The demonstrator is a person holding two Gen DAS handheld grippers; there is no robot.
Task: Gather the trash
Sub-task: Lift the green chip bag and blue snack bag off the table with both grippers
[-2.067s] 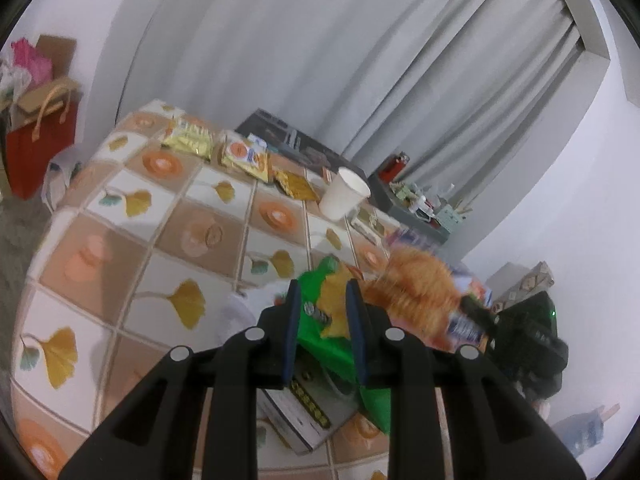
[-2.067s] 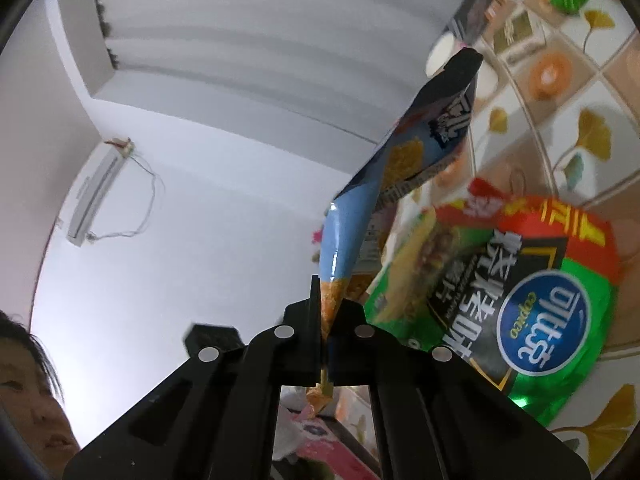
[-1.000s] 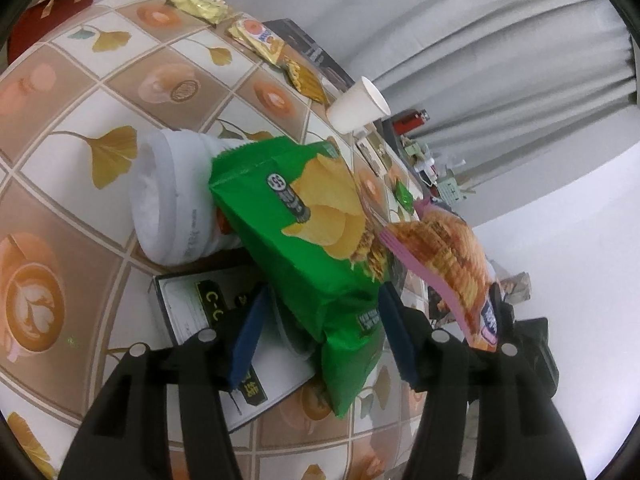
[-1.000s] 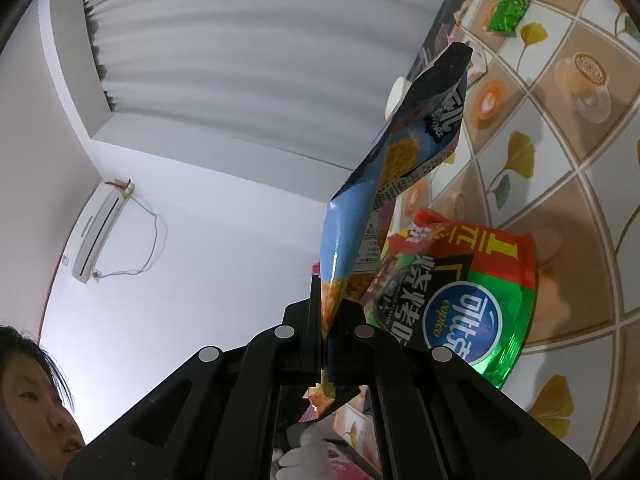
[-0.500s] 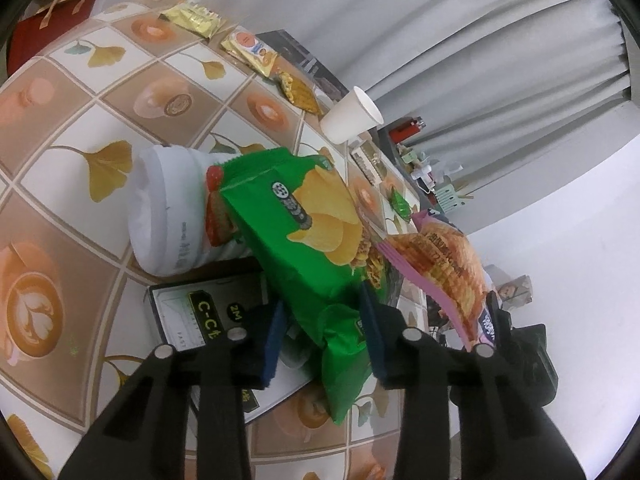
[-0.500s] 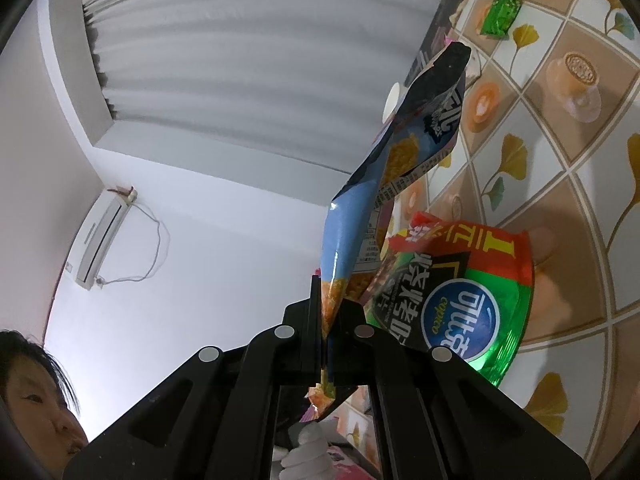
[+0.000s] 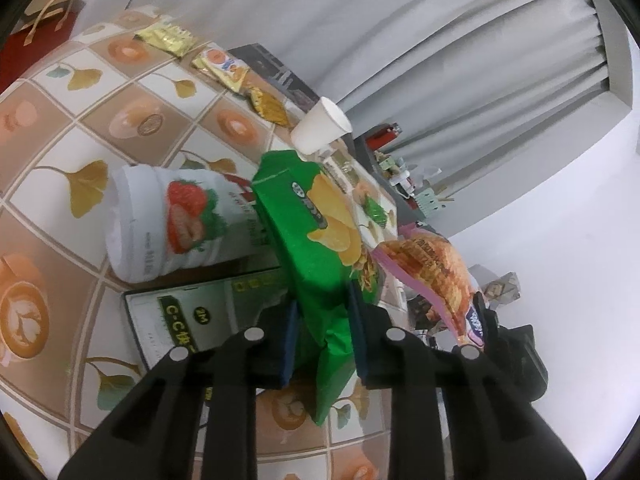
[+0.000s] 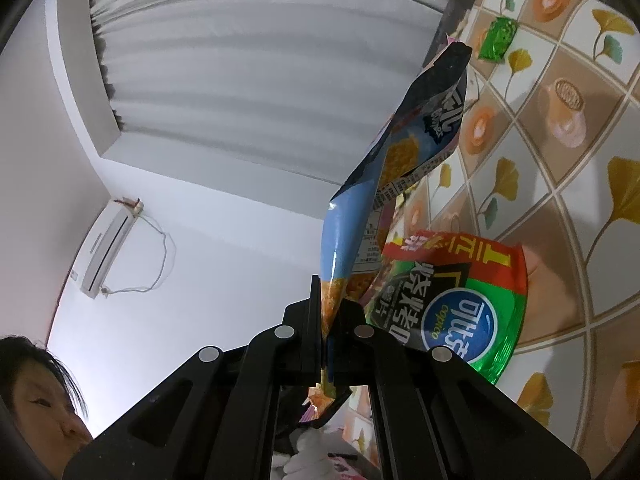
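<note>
Blocking much of your left wrist view, the green chip bag (image 7: 320, 264) hides the table (image 7: 132, 92) behind it and covers the far end of the strawberry cup (image 7: 168, 224) lying on its side. Beneath it a flat box (image 7: 192, 312) is partly hidden by your left gripper (image 7: 322, 320), whose fingers close on the bag's crumpled lower end, one pad on each side. Whether the bag is lifted or resting on the box cannot be told. Your right gripper (image 8: 327, 344) pinches the blue snack bag (image 8: 400, 152) by its bottom seam, the jaws nearly together, the bag standing up past the fingertips. Just beside it lies a red and green packet (image 8: 456, 300), its lower edge cut off by the right fingers (image 8: 360, 320). A white paper cup (image 7: 320, 130) stands farther back.
</note>
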